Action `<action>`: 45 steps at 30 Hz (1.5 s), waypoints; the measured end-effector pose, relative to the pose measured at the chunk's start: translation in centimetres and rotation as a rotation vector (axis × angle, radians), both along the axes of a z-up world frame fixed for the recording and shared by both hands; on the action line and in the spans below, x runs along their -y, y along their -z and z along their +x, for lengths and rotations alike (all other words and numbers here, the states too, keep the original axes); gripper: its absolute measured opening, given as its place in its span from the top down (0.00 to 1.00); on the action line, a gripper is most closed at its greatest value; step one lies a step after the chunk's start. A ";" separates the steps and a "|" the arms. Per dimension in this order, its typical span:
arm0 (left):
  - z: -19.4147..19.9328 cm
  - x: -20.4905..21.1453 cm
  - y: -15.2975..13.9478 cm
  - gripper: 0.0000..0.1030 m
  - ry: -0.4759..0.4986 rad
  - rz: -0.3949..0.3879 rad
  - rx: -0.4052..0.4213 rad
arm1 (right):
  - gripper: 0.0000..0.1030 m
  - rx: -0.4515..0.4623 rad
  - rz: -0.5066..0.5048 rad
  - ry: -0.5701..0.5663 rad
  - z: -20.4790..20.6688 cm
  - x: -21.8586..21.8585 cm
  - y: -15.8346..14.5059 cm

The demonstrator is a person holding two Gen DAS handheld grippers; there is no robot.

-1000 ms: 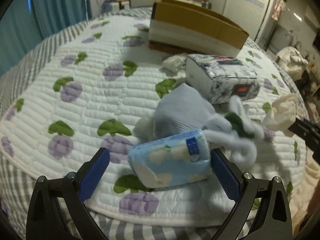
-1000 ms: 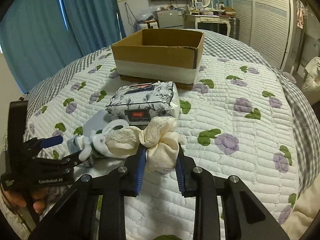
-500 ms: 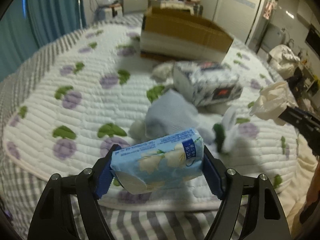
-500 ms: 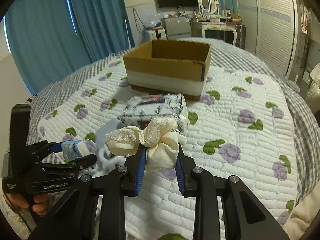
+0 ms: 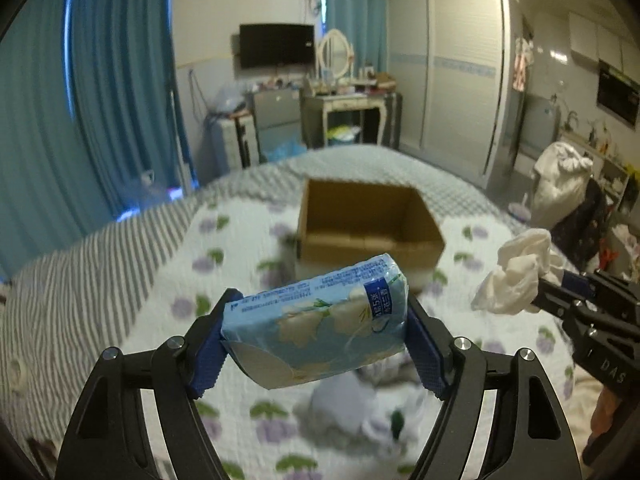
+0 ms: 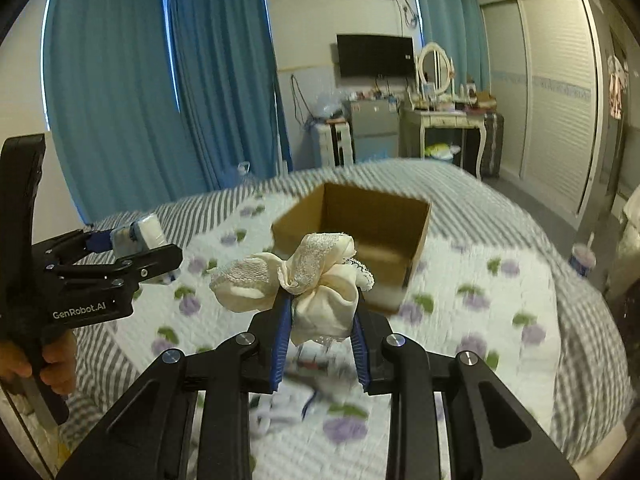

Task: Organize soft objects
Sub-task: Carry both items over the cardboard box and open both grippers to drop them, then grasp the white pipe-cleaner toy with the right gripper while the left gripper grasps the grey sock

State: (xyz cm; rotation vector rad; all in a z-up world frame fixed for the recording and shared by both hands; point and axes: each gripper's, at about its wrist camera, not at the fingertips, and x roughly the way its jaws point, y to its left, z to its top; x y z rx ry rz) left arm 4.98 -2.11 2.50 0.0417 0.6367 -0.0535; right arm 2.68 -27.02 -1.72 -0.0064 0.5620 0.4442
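My left gripper (image 5: pixel 316 332) is shut on a light blue tissue pack (image 5: pixel 320 324) and holds it in the air above the bed. My right gripper (image 6: pixel 320 320) is shut on a cream lace cloth bundle (image 6: pixel 312 280), also raised. An open cardboard box (image 5: pixel 368 224) stands on the quilt ahead of both; it also shows in the right wrist view (image 6: pixel 360 232). In the left wrist view the right gripper (image 5: pixel 536 288) holds the cloth (image 5: pixel 516 276) at the right. In the right wrist view the left gripper (image 6: pixel 132 240) shows at the left.
A quilt with purple and green print (image 5: pixel 240 280) covers the bed. Blurred white and pale blue soft items (image 5: pixel 368 412) lie on it below the grippers. Blue curtains (image 6: pixel 160 100), a dresser (image 6: pixel 440 120) and a wardrobe (image 5: pixel 452 72) stand beyond the bed.
The left gripper closed on the tissue pack and lifted it off the quilt. Both grippers rose and tilted up toward the cardboard box, the right still holding the cream cloth.
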 end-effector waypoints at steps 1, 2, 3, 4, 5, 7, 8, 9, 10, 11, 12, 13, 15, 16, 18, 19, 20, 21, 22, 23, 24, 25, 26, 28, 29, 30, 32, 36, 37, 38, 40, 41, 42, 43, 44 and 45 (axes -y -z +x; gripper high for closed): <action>1.1 0.2 -0.5 0.25 0.005 0.005 0.007 | 0.74 0.010 0.000 0.003 0.7 0.0 -0.5; 2.0 0.4 -0.9 0.25 0.009 0.005 0.013 | 0.74 0.018 0.001 0.005 1.5 0.0 -1.1; 2.9 0.5 -1.2 0.25 0.016 0.002 0.018 | 0.74 0.023 0.006 0.006 2.4 0.1 -1.5; 4.1 0.5 -1.4 0.25 0.025 -0.002 0.021 | 0.74 0.028 0.015 0.006 3.6 0.1 -2.1; 5.4 0.6 -1.6 0.25 0.032 -0.006 0.026 | 0.74 0.032 0.018 0.008 4.4 0.0 -2.4; 7.7 1.0 -1.7 0.25 0.047 -0.012 0.028 | 0.74 0.046 0.010 0.023 6.9 -0.3 -3.0; 9.1 1.1 -1.5 0.25 0.054 -0.011 0.028 | 0.74 0.052 0.005 0.035 8.3 -0.5 -3.1; 10.4 1.3 -1.2 0.25 0.059 -0.007 0.026 | 0.74 0.052 0.003 0.042 9.3 -0.5 -3.0; 11.6 1.5 -0.9 0.25 0.065 0.001 0.025 | 0.74 0.047 0.001 0.052 11.1 -0.6 -2.7; 13.0 1.8 -0.5 0.25 0.074 0.012 0.023 | 0.74 0.041 0.000 0.060 12.2 -0.6 -2.5; 14.3 2.1 0.2 0.25 0.083 0.024 0.017 | 0.74 0.031 0.003 0.069 13.6 -0.6 -2.1; 15.3 2.4 0.7 0.25 0.090 0.031 0.010 | 0.74 0.014 0.011 0.074 15.2 -0.5 -1.6; 17.7 2.8 2.4 0.25 0.104 0.045 -0.017 | 0.74 -0.015 0.021 0.083 17.7 -0.4 -0.3; 18.4 2.9 3.0 0.25 0.109 0.056 -0.023 | 0.74 -0.031 0.023 0.090 19.1 -0.3 0.4; 20.0 3.2 4.5 0.25 0.117 0.083 -0.023 | 0.74 -0.061 0.024 0.101 21.5 -0.2 2.0; 20.9 3.2 5.2 0.25 0.119 0.081 -0.031 | 0.74 -0.073 0.024 0.103 22.2 -0.1 2.6; 21.2 3.3 5.5 0.25 0.121 0.068 -0.041 | 0.74 -0.086 0.023 0.106 22.9 0.1 3.4; 21.6 3.2 5.9 0.25 0.123 0.053 -0.047 | 0.74 -0.101 0.020 0.108 23.7 0.1 4.1; 22.0 3.2 6.2 0.25 0.125 0.045 -0.051 | 0.74 -0.108 0.018 0.108 24.1 0.2 4.6; 22.3 3.3 6.4 0.25 0.128 0.044 -0.049 | 0.74 -0.116 0.015 0.110 24.5 0.3 5.2; 22.5 3.4 6.5 0.24 0.135 0.041 -0.046 | 0.74 -0.119 0.012 0.110 24.9 0.5 5.7; 22.6 3.4 6.7 0.23 0.147 0.033 -0.046 | 0.74 -0.121 0.009 0.113 25.2 0.6 6.0; 22.7 3.7 6.7 0.23 0.148 0.033 -0.048 | 0.73 -0.120 0.010 0.117 25.4 0.8 6.1; 23.0 3.9 6.9 0.18 0.131 0.036 -0.058 | 0.50 -0.124 0.018 0.125 25.6 1.0 6.1; 23.3 4.0 6.9 0.18 0.120 0.034 -0.060 | 0.29 -0.124 0.023 0.136 25.5 1.3 6.0; 23.3 4.0 6.9 0.18 0.112 0.025 -0.061 | 0.23 -0.112 0.034 0.152 25.2 1.8 5.7; 23.1 3.8 6.5 0.17 0.105 -0.018 -0.078 | 0.23 -0.104 0.039 0.157 24.7 2.3 5.0; 21.2 3.7 4.2 0.17 0.080 -0.015 -0.076 | 0.23 -0.067 0.017 0.178 22.1 3.3 2.3; 20.4 3.7 3.2 0.17 0.077 0.001 -0.055 | 0.23 -0.049 0.011 0.179 21.0 3.6 1.1; 19.1 3.7 1.8 0.17 0.073 0.018 -0.030 | 0.23 -0.038 0.009 0.177 20.3 3.8 0.2; 17.1 3.4 -0.5 0.17 0.069 0.036 0.008 | 0.23 -0.007 0.001 0.177 18.3 4.1 -2.0; 15.5 3.2 -1.9 0.17 0.061 0.044 0.037 | 0.21 0.012 -0.002 0.174 17.1 4.2 -3.4; 13.9 3.0 -3.3 0.17 0.055 0.051 0.065 | 0.20 0.031 -0.008 0.170 15.5 4.3 -4.7; 12.1 2.8 -4.7 0.16 0.050 0.057 0.094 | 0.17 0.043 -0.009 0.165 14.3 4.3 -5.7; 10.7 2.5 -5.6 0.12 0.045 0.061 0.115 | 0.14 0.058 -0.010 0.154 12.7 4.4 -6.8; 8.9 2.3 -6.7 0.05 0.038 0.063 0.140 | 0.13 0.064 -0.012 0.146 11.6 4.4 -7.4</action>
